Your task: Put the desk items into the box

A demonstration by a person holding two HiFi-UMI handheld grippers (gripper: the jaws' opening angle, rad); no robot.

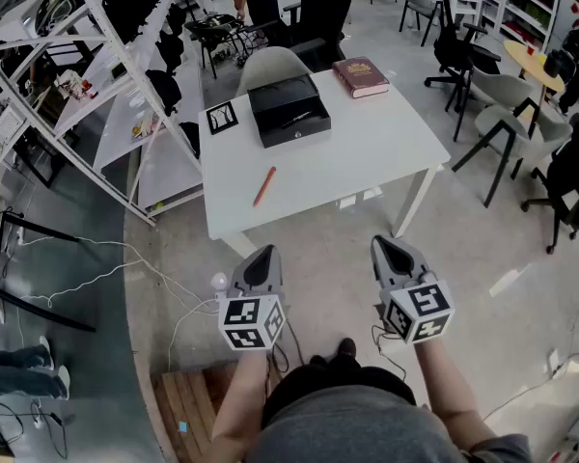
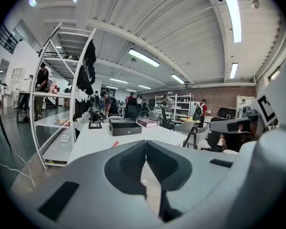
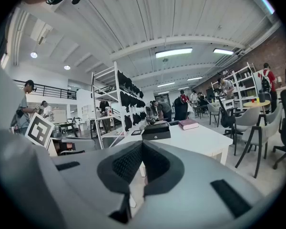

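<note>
Held left gripper [image 1: 261,256], right gripper [image 1: 387,246] closed, empty, short of table [image 1: 367,152] | found pen [image 1: 263,186], book [image 1: 360,76] outside box [image 1: 288,110] | judged both still unpacked

Big white shelf rack [image 1: 127,114] on the left, black office chairs [image 1: 454,46] far right by a round yellow table [image 1: 529,61], white cables [image 1: 125,249] trailing over the floor [image 1: 347,258] near left.

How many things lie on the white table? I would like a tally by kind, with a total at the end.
Box: 1
Book: 1
Pen: 1
Marker card: 1
Total: 4
</note>
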